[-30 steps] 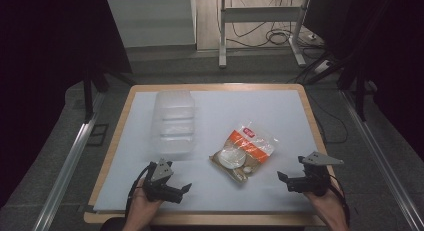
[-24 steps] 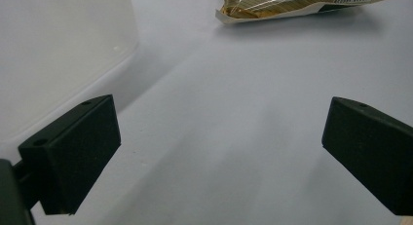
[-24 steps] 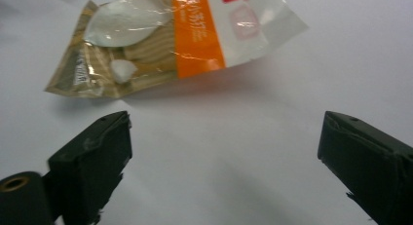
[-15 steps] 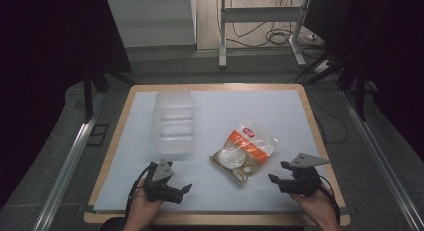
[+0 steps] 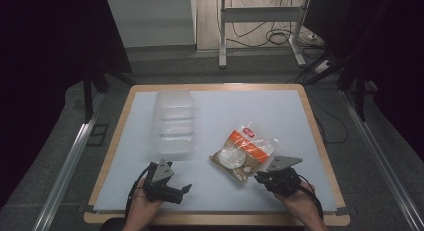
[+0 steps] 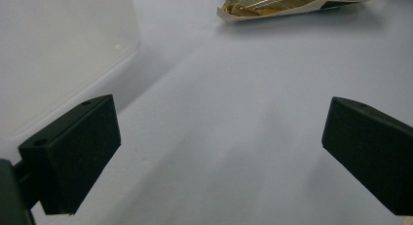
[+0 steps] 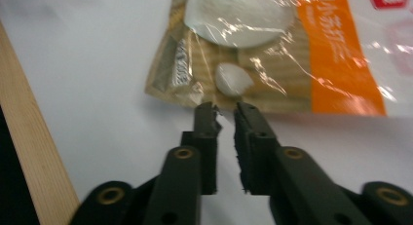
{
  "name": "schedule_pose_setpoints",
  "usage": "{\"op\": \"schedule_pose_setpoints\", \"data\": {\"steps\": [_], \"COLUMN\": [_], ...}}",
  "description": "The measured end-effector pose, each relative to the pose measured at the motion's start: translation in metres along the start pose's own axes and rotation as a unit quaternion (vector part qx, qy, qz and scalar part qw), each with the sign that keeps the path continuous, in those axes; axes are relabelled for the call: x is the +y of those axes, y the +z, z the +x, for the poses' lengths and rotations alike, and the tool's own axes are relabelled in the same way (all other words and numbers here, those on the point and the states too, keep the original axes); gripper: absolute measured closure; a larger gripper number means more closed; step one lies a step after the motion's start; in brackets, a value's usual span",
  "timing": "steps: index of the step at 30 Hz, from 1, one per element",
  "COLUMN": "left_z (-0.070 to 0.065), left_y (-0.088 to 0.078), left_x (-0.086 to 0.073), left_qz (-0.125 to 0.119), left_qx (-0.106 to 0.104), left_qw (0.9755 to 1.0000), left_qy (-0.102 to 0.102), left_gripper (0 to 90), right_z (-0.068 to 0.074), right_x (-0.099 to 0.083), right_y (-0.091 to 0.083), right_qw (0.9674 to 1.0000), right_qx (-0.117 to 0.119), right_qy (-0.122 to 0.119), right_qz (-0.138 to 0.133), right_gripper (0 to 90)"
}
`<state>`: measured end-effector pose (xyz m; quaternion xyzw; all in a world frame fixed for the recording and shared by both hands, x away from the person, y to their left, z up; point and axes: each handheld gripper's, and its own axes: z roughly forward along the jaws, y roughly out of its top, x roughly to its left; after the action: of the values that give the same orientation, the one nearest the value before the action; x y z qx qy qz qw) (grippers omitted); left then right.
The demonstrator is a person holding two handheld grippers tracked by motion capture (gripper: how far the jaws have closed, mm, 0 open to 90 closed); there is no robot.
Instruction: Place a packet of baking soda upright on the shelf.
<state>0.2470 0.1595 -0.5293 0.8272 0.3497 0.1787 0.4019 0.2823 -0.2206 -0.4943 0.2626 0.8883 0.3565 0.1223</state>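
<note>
1. High view, vs. pics from a sec ago: right gripper (image 5: 259,178) now much nearer the snack bag (image 5: 243,152), moved in from the bag's right toward its near corner; tips just beside that corner. Bag itself unmoved.
2. Left gripper (image 5: 184,190) unchanged, parked near-left of the bag, just in front of the clear container (image 5: 173,122), well apart from the bag.
3. Right gripper view: jaws nearly together, only a thin slit between; tips at the bag's (image 7: 272,49) near edge, next to the brown corner w/ silver label. Cannot tell if film is pinched yet; looks like touching at most, nothing between the pads.
4. Left gripper view: jaws wide apart, nothing between, only white mat (image 6: 234,113); container wall (image 6: 58,49) at left, bag edge (image 6: 292,1) far off at top.
5. Meaning, as a judgement: approach to the bag about done, grasp not yet made. Prob. needs jaws wider first, then closing over the corner seam; slick film could slip out.
6. Containers: clear plastic tub lies left of the bag and a bit further back, apart from it; looks empty, ribbed, see-through. Lid on or off: can't tell.
7. Bag contents: round white disc (image 7: 238,13) and a smaller white piece (image 7: 233,80) under clear film, orange band alongside. Bag flat on the mat, right of the tub, sealed as far as visible.
</note>
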Motion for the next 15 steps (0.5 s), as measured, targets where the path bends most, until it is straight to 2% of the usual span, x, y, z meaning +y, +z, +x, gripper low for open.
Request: {"op": "schedule_pose_setpoints", "data": {"steps": [4,9,14,15], "left_z": [0.000,-0.001,-0.001,-0.001], "left_y": [0.000,0.000,0.001,0.002], "left_x": [0.000,0.000,0.000,0.001], "left_qz": [0.002,0.002,0.005,0.007], "left_qx": [0.001,0.002,0.003,0.003], "left_qw": [1.0000,1.0000,1.0000,1.0000], "left_qy": [0.002,0.003,0.005,0.006], "left_gripper": [0.7,0.6,0.6,0.6], "right_z": [0.004,0.008,0.006,0.007], "right_x": [0.002,0.003,0.005,0.006], "right_y": [0.010,0.022,0.032,0.037], "right_qw": [0.9999,0.9994,0.9993,0.9990], "right_qx": [0.012,0.007,0.020,0.022], "right_qy": [-0.010,-0.024,-0.018,-0.023], "right_qz": [0.006,0.024,0.024,0.032], "right_gripper": [86.4,87.0,87.0,87.2]}}
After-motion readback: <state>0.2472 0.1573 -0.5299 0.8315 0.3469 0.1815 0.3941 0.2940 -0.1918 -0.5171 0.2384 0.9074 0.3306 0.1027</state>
